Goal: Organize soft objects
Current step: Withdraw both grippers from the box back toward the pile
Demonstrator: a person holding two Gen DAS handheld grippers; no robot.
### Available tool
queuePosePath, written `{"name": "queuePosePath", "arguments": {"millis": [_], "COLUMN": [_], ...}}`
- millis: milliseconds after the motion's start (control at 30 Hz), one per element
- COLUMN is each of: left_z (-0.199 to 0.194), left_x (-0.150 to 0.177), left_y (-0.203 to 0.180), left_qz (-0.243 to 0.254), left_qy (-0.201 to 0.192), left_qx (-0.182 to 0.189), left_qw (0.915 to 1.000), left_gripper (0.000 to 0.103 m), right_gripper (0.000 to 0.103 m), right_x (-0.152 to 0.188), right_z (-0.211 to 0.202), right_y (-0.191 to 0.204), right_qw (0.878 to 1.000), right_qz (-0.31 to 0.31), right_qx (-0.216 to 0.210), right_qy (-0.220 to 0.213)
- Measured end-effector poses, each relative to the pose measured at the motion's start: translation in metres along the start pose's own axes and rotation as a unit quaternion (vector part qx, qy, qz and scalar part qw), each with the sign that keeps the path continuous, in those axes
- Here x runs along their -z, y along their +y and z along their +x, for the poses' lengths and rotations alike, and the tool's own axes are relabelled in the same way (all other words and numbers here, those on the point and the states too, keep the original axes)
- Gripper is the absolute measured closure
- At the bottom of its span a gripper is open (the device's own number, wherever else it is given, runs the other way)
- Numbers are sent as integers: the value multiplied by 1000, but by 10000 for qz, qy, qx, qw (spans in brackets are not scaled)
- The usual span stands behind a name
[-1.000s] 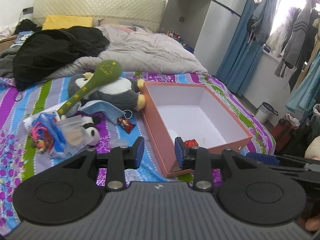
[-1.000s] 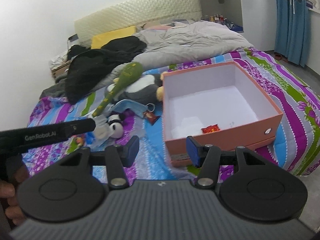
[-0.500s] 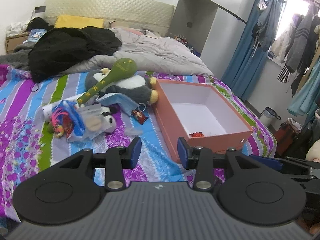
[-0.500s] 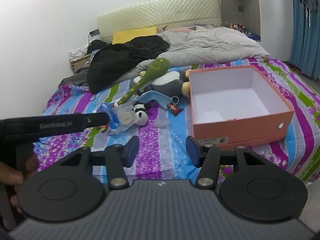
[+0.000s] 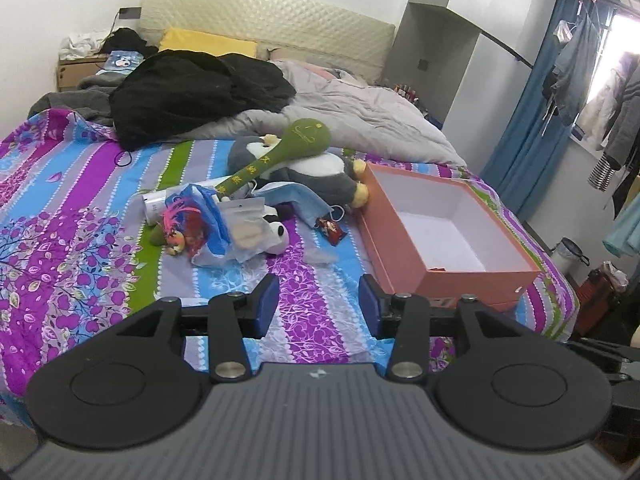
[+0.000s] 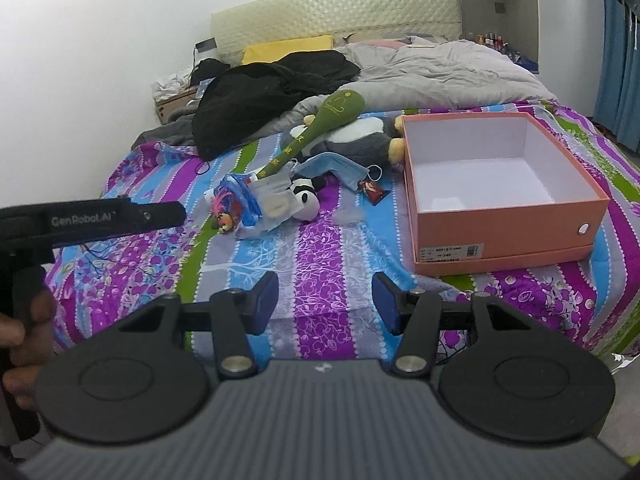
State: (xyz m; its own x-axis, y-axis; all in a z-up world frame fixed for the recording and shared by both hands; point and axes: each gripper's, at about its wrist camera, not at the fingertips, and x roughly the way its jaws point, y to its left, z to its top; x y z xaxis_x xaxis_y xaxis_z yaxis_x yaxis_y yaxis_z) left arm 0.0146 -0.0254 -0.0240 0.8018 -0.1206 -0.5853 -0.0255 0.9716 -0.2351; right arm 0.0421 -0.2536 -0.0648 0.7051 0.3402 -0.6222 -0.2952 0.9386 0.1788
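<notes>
An open orange box [image 5: 424,236] [image 6: 504,220] with a white inside sits on the striped bedspread; a small red packet [image 5: 439,268] lies in it. Left of the box lies a heap: a grey penguin plush [image 5: 320,172] [image 6: 356,140], a green soft club [image 5: 288,148] [image 6: 320,124], a small panda plush [image 5: 276,234] [image 6: 306,200], a blue face mask [image 5: 300,200] [image 6: 332,168], a bag with a colourful toy [image 5: 192,228] [image 6: 236,204]. My left gripper [image 5: 318,306] hovers short of the heap, jaws opening, nothing between them. My right gripper [image 6: 325,304] stands open and empty.
A black garment [image 5: 192,92] and a grey duvet [image 5: 360,116] cover the far half of the bed. A red snack packet [image 5: 330,229] lies by the box. Clothes and a blue curtain [image 5: 532,120] hang at right. The left gripper's body [image 6: 92,220] and a hand cross the right wrist view.
Both grippers have drawn back from the box, so more of the bed shows. The left view has swung left toward the heap. The left jaws stand slightly wider.
</notes>
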Motion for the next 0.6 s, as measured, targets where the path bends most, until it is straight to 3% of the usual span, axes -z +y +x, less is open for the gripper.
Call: {"name": "queuePosePath", "arguments": {"millis": [500,600], "left_z": [57,77], "left_x": [-8,-11], "left_y": [15,24], "left_qz": [-255,-336], "left_qy": [389,491], "left_qx": [-71,-81], "left_qw": [9989,9982], "left_gripper": [53,52], "right_gripper": [48,33], "right_x": [-11,-16], "right_z": [56,75], "right_y": [-5,-8], "right_qw": [9989,9983], "right_qz": [97,153], "right_qx": [79,77], "right_qy": [456,563]}}
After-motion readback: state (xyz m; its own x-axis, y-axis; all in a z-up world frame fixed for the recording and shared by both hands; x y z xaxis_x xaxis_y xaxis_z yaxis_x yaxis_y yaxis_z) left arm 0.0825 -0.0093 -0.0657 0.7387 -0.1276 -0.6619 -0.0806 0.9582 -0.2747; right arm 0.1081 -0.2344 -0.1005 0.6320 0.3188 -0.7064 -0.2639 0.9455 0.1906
